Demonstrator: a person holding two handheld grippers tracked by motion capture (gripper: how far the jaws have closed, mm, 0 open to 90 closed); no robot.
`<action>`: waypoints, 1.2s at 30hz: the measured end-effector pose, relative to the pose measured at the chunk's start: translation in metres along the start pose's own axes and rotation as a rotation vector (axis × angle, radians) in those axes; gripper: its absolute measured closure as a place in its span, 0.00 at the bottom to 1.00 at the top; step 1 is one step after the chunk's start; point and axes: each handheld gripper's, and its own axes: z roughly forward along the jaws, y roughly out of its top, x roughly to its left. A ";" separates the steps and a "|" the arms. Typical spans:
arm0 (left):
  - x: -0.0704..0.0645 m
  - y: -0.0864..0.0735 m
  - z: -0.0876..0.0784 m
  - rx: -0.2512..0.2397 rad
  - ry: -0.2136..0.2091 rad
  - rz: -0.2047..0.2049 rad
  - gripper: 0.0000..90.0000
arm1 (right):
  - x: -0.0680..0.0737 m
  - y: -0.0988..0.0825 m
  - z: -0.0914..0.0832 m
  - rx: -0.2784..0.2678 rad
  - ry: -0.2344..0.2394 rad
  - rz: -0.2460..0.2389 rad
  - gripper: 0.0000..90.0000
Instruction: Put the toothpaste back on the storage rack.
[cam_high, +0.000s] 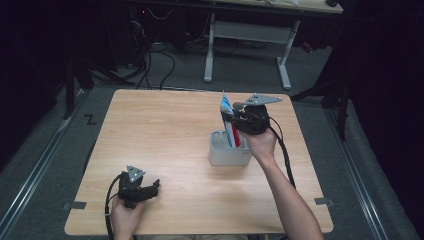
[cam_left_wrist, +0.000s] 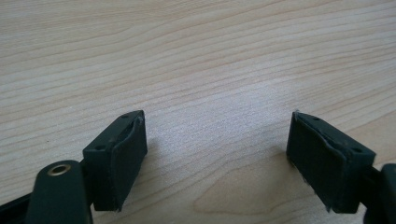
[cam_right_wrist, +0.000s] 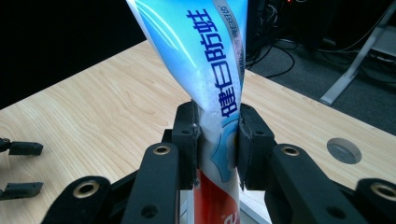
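A blue, white and red toothpaste tube (cam_high: 228, 122) stands upright with its lower end inside a small grey holder (cam_high: 220, 155) right of the table's middle. My right gripper (cam_high: 235, 119) is shut on the tube, and in the right gripper view the tube (cam_right_wrist: 205, 70) is squeezed between the pads (cam_right_wrist: 187, 135), rising above them. Down at the front left of the table, my left gripper (cam_high: 152, 187) rests low in a hand. Its jaws stand wide apart in the left gripper view, left gripper (cam_left_wrist: 217, 154), with bare wood between them.
The wooden table (cam_high: 150, 130) has open surface left of the holder. A round grey cable port (cam_right_wrist: 344, 150) is set in the tabletop. Beyond the far edge stand a white desk frame (cam_high: 282, 55) and loose cables (cam_high: 160, 65) on the floor.
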 end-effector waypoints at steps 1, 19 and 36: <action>0.000 0.000 0.000 0.000 0.000 0.000 0.23 | 0.000 -0.001 0.000 0.003 0.000 -0.001 0.80; 0.000 0.000 0.000 0.001 0.000 0.001 0.23 | -0.003 -0.014 0.008 0.044 -0.016 0.006 0.80; 0.000 0.000 0.000 0.001 0.000 0.001 0.23 | -0.002 -0.024 0.013 0.075 -0.023 -0.004 0.80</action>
